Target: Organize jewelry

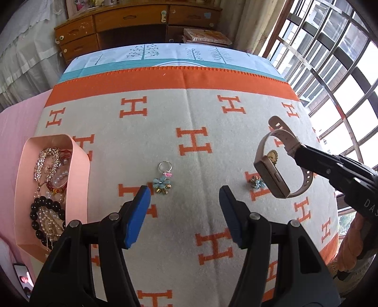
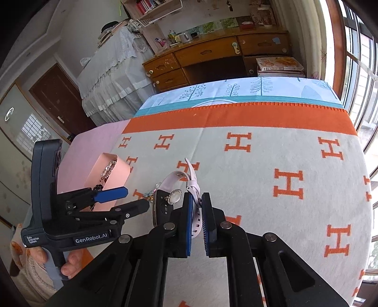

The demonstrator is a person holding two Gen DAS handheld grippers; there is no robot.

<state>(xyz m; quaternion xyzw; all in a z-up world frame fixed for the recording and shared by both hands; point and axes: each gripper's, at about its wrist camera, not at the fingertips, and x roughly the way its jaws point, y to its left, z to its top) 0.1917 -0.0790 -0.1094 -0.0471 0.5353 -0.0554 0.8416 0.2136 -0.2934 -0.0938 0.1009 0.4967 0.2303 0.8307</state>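
My right gripper (image 2: 198, 200) is shut on the strap of a pale pink smartwatch (image 2: 163, 207) and holds it above the blanket; it also shows in the left wrist view (image 1: 271, 174). My left gripper (image 1: 185, 196) is open and empty, low over the blanket, and is seen at left in the right wrist view (image 2: 132, 198). A silver ring with a pink stone (image 1: 165, 167) and a blue flower brooch (image 1: 161, 185) lie just ahead of its left finger. A second blue flower piece (image 1: 257, 183) lies under the watch. A pink box (image 1: 80, 153) at left holds several bracelets and necklaces.
An orange-and-grey H-pattern blanket (image 1: 189, 118) covers the table. A round pearl brooch (image 2: 174, 196) shows behind the watch. A wooden dresser (image 1: 132, 21) stands beyond the far edge, windows (image 1: 330, 59) on the right. A phone (image 1: 22, 278) lies at bottom left.
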